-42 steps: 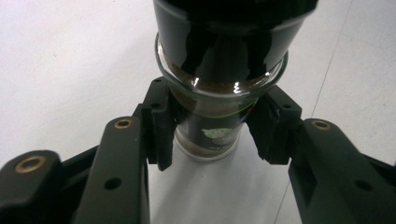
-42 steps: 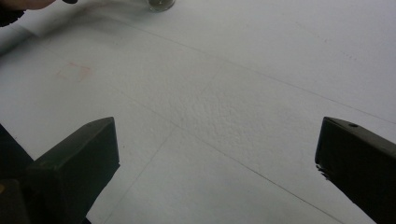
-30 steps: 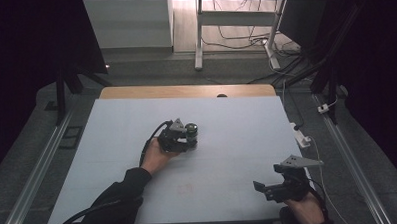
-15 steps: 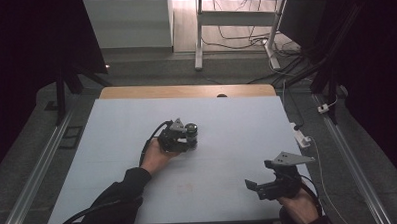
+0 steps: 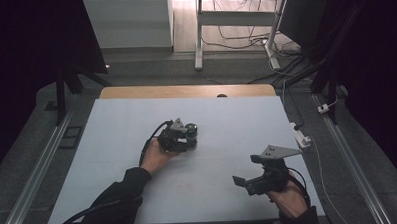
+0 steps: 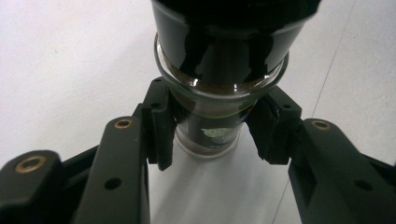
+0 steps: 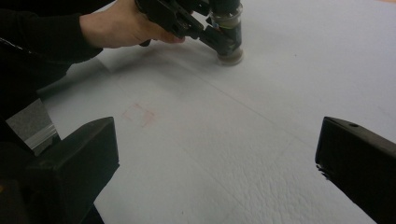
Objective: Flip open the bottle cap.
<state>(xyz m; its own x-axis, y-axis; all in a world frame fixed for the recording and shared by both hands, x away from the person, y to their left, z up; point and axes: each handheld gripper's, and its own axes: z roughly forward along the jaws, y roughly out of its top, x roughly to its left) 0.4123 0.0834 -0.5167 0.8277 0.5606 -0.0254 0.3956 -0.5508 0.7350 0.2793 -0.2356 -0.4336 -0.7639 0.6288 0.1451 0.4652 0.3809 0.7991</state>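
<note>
A small glass jar (image 5: pixel 191 130) with a black cap and dark brown contents stands upright on the white table (image 5: pixel 112 145), near its middle. My left gripper (image 5: pixel 189 138) lies low on the table and is shut on the jar's body below the cap. In the left gripper view the two pads (image 6: pixel 161 126) press on either side of the jar (image 6: pixel 219 93). My right gripper (image 5: pixel 245 182) is at the front right, a little above the table, jaws wide apart and nothing between them. The right gripper view looks over its open jaws (image 7: pixel 217 154) at the jar (image 7: pixel 229 35) and the left hand.
A wooden strip (image 5: pixel 186 91) runs along the table's far edge. A white power strip (image 5: pixel 301 137) with its cable lies just off the right edge. A faint red square mark (image 7: pixel 140 114) is on the table between the hands. Metal rails flank the table.
My right gripper has moved left, toward the middle of the table. The left gripper and the jar have stayed where they were.
</note>
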